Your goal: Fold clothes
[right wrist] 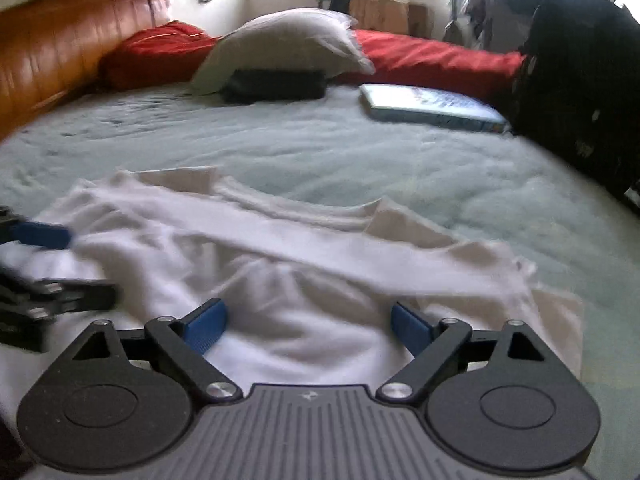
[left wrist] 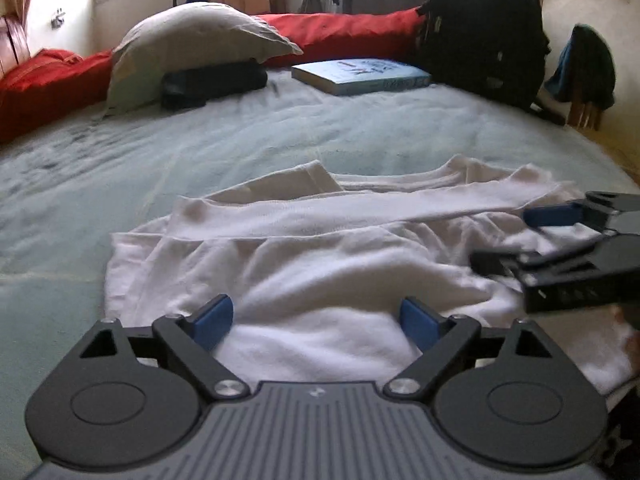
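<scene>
a bed with a pale green cover carries a white garment near its front; a pillow, dark bundle, blue book, red bolster and black backpack lie farther back.

A rumpled white long-sleeved shirt lies on the pale green bedspread, at its near edge, one sleeve folded across the body. The left gripper and right gripper sit side by side over the shirt's near part. Behind the shirt, well apart, lies a flat light-blue book. Left of the book, a grey pillow rests on a dark folded bundle. A long red bolster runs behind them. A black backpack stands right of the book.
</scene>
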Available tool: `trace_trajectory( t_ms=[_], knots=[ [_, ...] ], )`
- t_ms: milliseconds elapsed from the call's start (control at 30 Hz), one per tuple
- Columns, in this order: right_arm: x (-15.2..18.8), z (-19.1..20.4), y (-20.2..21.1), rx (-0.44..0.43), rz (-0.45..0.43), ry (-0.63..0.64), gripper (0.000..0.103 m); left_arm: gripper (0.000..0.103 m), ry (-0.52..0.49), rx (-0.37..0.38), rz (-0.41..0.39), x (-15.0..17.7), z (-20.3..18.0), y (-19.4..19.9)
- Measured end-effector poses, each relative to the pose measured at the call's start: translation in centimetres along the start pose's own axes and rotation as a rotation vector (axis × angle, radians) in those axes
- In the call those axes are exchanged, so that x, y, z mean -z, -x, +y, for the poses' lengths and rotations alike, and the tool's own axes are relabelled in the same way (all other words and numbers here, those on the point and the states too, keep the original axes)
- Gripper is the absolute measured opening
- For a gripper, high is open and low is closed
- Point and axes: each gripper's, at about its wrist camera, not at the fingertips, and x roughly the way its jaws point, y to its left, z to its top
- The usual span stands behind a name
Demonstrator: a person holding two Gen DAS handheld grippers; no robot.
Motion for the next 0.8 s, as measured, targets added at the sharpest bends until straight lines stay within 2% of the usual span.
trace_trajectory(
  t_ms=[133,367,500,567,700,767,800],
  knots=[
    [-0.6,-1.5,-0.1,0.045,-0.024,-0.085,0.093,0.091,0.036,0.007,-0.009,-0.4,0.4,0.1],
    [0.1,-1.8,4.5,-0.033,-0.045,-0.097,0.097,0.092,-0.009,0.076,-0.048,-0.5,-0.9,1.6],
    [1.9,-2.9,5.7,-0.001,-0.016,-0.116,0.098,0.092,0.042,0.011,0.033,0.0,-0.4,0.1],
    [2.9,-4.0,5.5,0.022,0.024,-0.166,0.098,0.092,0.057,0.018,0.025,0.0,-0.3,0.7],
    [3.7,-4.4,6.6,0.001,0.006,-0.214,0.099,0.094,0.027,0.041,-0.018,-0.2,-1.1,2.6],
    [4.1,-4.7,7.2,-0.009,-0.003,-0.237,0.101,0.095,0.023,0.039,-0.006,0.0,-1.3,2.5],
    [4.3,-4.8,7.5,-0.014,-0.008,-0.249,0.101,0.095,0.032,0.035,0.025,0.3,-1.2,2.0]
  ],
)
